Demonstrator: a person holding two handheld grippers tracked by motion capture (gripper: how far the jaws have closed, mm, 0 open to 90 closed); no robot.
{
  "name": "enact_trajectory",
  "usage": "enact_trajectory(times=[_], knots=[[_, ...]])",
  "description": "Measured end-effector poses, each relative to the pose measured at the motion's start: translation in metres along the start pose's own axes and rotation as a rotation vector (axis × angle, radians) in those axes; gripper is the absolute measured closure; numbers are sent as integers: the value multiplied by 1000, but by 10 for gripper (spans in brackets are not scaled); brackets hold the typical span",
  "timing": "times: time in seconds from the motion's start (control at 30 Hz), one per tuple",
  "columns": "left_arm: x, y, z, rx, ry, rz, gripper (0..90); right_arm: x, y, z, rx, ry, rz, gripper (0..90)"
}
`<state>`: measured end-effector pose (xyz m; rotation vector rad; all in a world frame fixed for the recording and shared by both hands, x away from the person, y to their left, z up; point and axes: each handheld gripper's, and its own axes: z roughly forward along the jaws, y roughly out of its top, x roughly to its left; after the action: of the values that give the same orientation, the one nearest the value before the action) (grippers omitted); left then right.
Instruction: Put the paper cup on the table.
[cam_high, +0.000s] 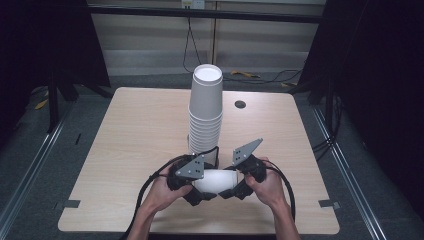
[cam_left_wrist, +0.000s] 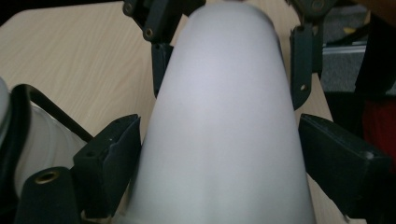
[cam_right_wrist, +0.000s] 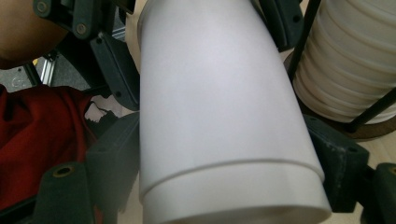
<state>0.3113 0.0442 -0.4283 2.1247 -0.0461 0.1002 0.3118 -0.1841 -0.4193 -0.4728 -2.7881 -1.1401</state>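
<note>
Presently: white nested paper cups (cam_high: 216, 181), long axis level between left gripper (cam_high: 199, 192) and right gripper (cam_high: 231, 190), each clamped on one end; tall cup stack (cam_high: 205, 110) just behind.

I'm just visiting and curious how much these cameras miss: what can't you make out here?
- High view: the person's hands and both hand-held grippers, left and right, cover the ends of the white cup held between them.
- Left gripper view: the cup is blurred, its wide end cut off by the bottom edge.
- Right gripper view: the cup stack is cut off at top and right; its count is unreadable.
</note>
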Motion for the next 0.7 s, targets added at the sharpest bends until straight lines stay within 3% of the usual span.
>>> enact_trajectory(times=[0.1, 0.37, 0.7], knots=[[0, 0, -5, -57, 9, -15, 156, 0, -2, 0, -1, -5, 6, 215], [-1, 0, -16, -127, 56, -35, 155, -2, -11, -5, -44, -20, 28, 213], [-3, -8, -32, -216, 116, -99, 154, -3, -20, -13, -120, -47, 59, 214]])
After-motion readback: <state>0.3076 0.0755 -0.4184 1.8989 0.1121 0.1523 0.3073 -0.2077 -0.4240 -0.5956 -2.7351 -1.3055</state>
